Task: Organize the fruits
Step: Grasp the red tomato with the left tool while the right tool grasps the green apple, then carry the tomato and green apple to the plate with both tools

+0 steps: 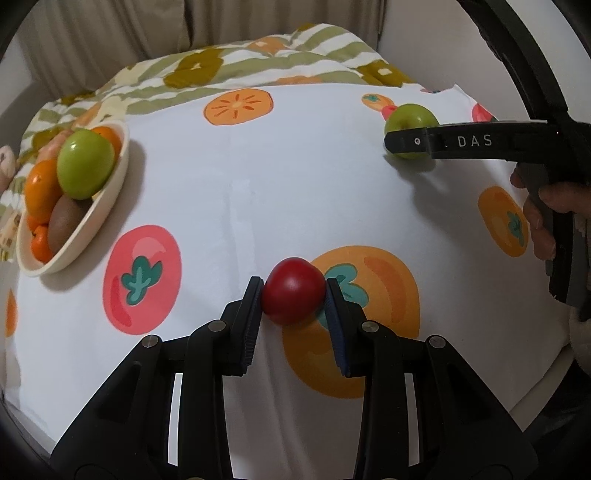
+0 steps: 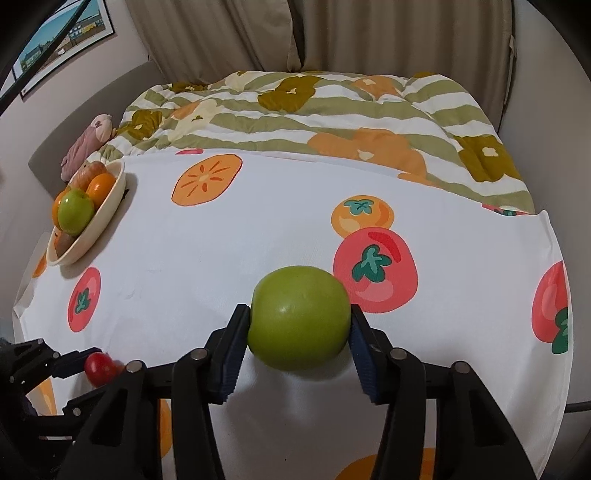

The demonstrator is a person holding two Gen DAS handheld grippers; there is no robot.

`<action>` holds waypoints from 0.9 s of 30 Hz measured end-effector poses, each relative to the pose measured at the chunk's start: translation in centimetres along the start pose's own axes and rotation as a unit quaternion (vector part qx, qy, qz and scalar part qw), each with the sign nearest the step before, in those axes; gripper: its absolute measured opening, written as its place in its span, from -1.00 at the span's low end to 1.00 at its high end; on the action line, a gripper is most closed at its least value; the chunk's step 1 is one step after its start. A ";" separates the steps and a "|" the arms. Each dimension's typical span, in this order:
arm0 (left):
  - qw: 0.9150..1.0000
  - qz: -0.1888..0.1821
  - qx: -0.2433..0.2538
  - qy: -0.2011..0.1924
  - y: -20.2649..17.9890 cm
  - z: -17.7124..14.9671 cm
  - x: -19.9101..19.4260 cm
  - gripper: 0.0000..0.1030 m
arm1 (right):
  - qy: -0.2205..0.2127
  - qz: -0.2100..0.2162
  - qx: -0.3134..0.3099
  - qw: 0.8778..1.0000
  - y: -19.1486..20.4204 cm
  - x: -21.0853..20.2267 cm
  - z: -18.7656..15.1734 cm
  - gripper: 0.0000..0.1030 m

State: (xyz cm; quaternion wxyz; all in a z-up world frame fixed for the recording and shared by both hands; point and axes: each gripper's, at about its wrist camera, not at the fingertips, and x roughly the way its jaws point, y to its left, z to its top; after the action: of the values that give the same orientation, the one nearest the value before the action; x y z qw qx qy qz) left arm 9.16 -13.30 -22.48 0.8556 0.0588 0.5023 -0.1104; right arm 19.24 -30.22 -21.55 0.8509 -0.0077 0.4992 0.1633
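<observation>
Gripping a red fruit point(image 1: 293, 290), the left gripper point(image 1: 294, 295) has its jaws pressed against the fruit's 2 sides, low over the white printed sheet point(image 1: 258, 177) that covers the bed. The fruit sits right at the tips of the jaws, above an orange fruit print. Whether it rests on the sheet or is just clear of it, I cannot tell.

The right gripper point(image 2: 300, 325) holds a green apple point(image 2: 299, 317) the same way, its jaws opened wide enough to take the apple's full width, with both blue pads touching it. In the left wrist view this apple point(image 1: 410, 118) lies far ahead and to the right of the left jaws, partly hidden behind a black finger marked DAS, and a hand point(image 1: 543, 218) grips the handle at the right edge.

Far ahead and to the left of both pairs of jaws stands a cream bowl point(image 1: 114, 192) near the sheet's edge. It carries a second green apple point(image 1: 85, 168), several oranges point(image 1: 42, 186) and a brown kiwi point(image 1: 66, 221).

Beyond the sheet lies a green striped quilt point(image 2: 332, 110), with a pink plush toy point(image 2: 88, 144) beside the bowl and beige curtains point(image 2: 369, 33) behind.
</observation>
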 end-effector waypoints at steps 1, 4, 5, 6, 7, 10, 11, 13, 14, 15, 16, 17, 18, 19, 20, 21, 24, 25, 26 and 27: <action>1.000 0.000 -0.002 -0.001 0.1 0.0 -0.1 -0.27 | 0.001 0.003 -0.001 1.000 0.0 0.0 0.0 -0.06; 1.000 0.005 -0.010 -0.005 0.5 0.1 -0.7 -0.27 | 0.001 0.006 -0.006 1.000 0.5 -0.4 0.0 -0.06; 1.000 0.006 -0.013 -0.007 0.7 0.2 -0.9 -0.27 | 0.000 0.009 -0.010 1.000 0.8 -0.7 0.1 -0.06; 1.000 0.008 -0.016 -0.010 0.9 0.2 -1.3 -0.27 | -0.002 0.011 -0.013 1.000 1.0 -0.9 0.2 -0.06; 1.000 0.010 -0.020 -0.013 1.0 0.4 -1.6 -0.27 | -0.004 0.013 -0.017 1.000 1.3 -1.1 0.3 -0.06; 0.999 0.018 -0.030 -0.028 1.7 0.8 -3.1 -0.27 | -0.009 0.019 -0.027 0.999 2.2 -1.8 0.7 -0.06; 0.999 0.020 -0.032 -0.032 1.8 0.9 -3.4 -0.27 | -0.012 0.022 -0.032 0.999 2.6 -2.1 1.0 -0.06; 0.998 0.027 -0.038 -0.042 2.4 1.2 -4.3 -0.27 | -0.016 0.027 -0.039 0.999 3.4 -2.6 1.4 -0.06; 0.997 0.032 -0.042 -0.048 2.8 1.3 -4.8 -0.27 | -0.020 0.031 -0.045 0.998 3.9 -2.9 1.7 -0.06; 0.997 0.035 -0.047 -0.052 3.1 1.4 -5.2 -0.27 | -0.021 0.033 -0.049 0.998 4.3 -3.1 1.9 -0.06; 0.996 0.037 -0.051 -0.055 3.4 1.5 -5.5 -0.27 | -0.024 0.037 -0.055 0.998 4.9 -3.4 2.2 -0.06; 0.996 0.041 -0.057 -0.061 3.9 1.5 -6.1 -0.27 | -0.026 0.040 -0.060 0.997 5.4 -3.5 2.4 -0.06; 0.995 0.045 -0.060 -0.064 4.2 1.6 -6.4 -0.27 | -0.028 0.044 -0.066 0.996 5.9 -3.8 2.7 -0.06; 0.994 0.049 -0.063 -0.069 4.6 1.7 -6.8 -0.27 | -0.030 0.047 -0.072 0.996 6.5 -4.0 2.8 -0.06; 0.993 0.055 -0.067 -0.074 5.2 1.7 -7.3 -0.27 | -0.033 0.051 -0.080 0.995 7.2 -4.2 3.2 -0.06; 0.993 0.058 -0.070 -0.077 5.6 1.7 -7.6 -0.27 | -0.035 0.054 -0.086 0.994 7.8 -4.3 3.4 -0.06; 0.990 0.068 -0.084 -0.087 7.4 1.7 -8.5 -0.27 | -0.040 0.065 -0.100 0.992 9.7 -4.5 4.0 -0.06; 0.990 0.070 -0.089 -0.089 8.1 1.8 -8.7 -0.27 | -0.041 0.069 -0.103 0.991 10.3 -4.6 4.2 -0.06; 0.989 0.073 -0.094 -0.090 8.8 1.8 -8.9 -0.27 | -0.042 0.072 -0.106 0.991 11.0 -4.6 4.4 -0.06; 0.988 0.077 -0.099 -0.092 9.6 1.7 -9.2 -0.27 | -0.044 0.075 -0.108 0.990 11.6 -4.6 4.5 -0.06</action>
State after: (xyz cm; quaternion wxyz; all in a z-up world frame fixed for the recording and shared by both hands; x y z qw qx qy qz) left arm 8.66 -3.21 -13.73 0.9058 0.0018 0.4237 0.0009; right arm 17.71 -19.73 -13.68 0.8514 -0.0552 0.4401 0.2802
